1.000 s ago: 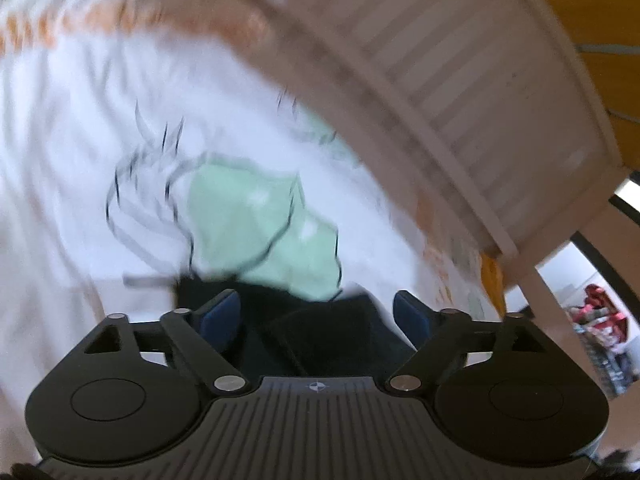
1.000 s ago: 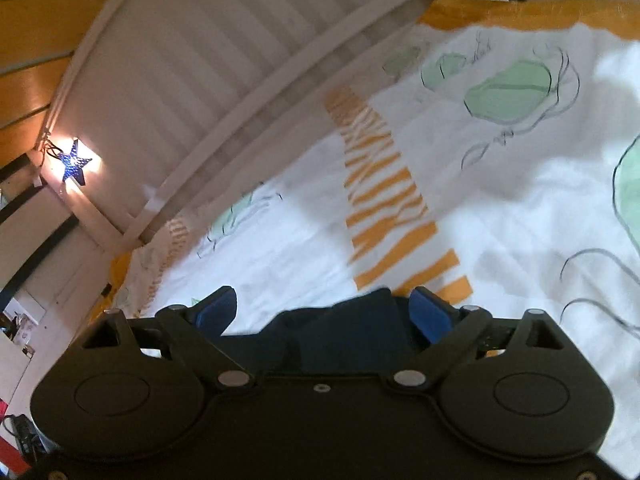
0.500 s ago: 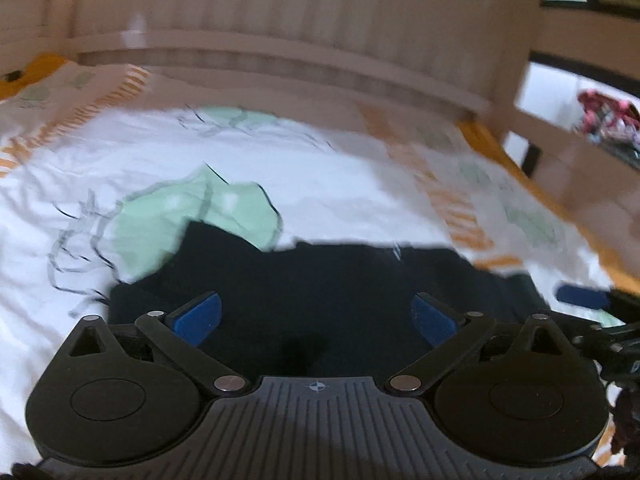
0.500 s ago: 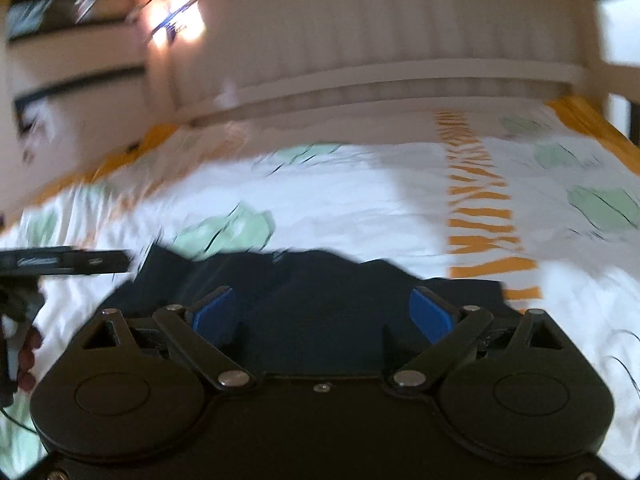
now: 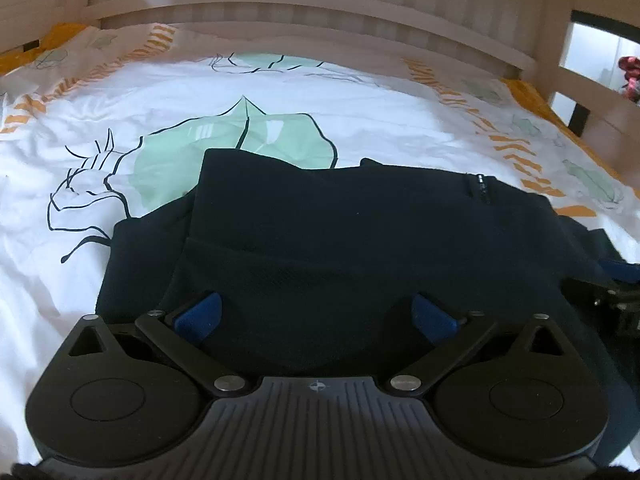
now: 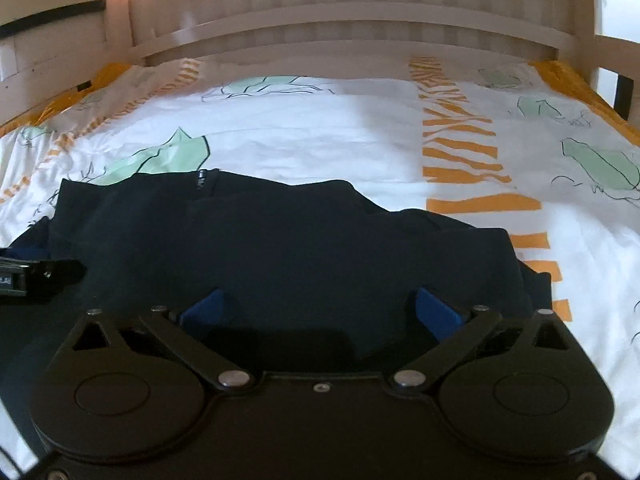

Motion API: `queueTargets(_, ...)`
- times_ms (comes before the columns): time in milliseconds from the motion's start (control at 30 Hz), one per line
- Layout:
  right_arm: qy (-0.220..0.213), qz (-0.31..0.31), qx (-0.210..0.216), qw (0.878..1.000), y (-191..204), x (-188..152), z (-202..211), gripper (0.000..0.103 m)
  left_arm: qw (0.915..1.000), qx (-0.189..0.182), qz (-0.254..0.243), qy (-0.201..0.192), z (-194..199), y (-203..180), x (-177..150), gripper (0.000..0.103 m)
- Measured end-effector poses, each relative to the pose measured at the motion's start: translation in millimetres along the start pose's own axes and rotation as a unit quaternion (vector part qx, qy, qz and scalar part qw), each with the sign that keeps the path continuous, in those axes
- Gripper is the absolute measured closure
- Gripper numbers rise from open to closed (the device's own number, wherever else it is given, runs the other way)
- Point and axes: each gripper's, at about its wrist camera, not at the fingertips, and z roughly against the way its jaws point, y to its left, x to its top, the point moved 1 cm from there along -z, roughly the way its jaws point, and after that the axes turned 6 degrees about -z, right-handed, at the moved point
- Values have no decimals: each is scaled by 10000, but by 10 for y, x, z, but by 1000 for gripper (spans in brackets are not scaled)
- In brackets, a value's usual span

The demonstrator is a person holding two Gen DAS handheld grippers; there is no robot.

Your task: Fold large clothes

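**Left wrist and right wrist views: both hand-held grippers wide over a dark garment on the bed**

Left wrist view shows the left hand-held gripper (image 5: 316, 318) with its blue pads spread wide, nothing pinched between them; its jaws stand fully apart after opening within the last second. Below and ahead lies the dark garment (image 5: 340, 232), a navy piece with a short zip (image 5: 482, 190) near its far edge, spread across the bedsheet (image 5: 360, 108), which is white with green leaf prints and orange stripes. A layer of the cloth is doubled over on the left side, leaving a stepped edge there.

From the right wrist view, the right hand-held gripper (image 6: 320, 312) is likewise wide, its jaws having just been opening, with only flat cloth beneath and no fold caught between the pads. The other gripper's tip shows at the left edge, low over the same cloth. A slatted wooden bed frame (image 6: 352, 24) runs behind the sheet.

My reading is that one fold has been laid down and let go, and the step in hand is the pause between folds. The next move likely calls for each gripper to find a free edge or corner, close on a single thickness, and carry it over evenly so the doubled layer does not slide or bunch.
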Motion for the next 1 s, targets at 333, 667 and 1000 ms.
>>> queueTargets(333,79,-126,249,9996,-63,48,127,1,9998,-211,-51,-22,283,69,33,0)
queueTargets(667,-28,-950,567,9939,-693,-66,973,1,9985,-342,419,90,790,535,-115,0)
queueTargets(1000,737,-1777,1043,9758,-1158,-383,977,1,9840,-861,1369,743,629,718,-371,0)
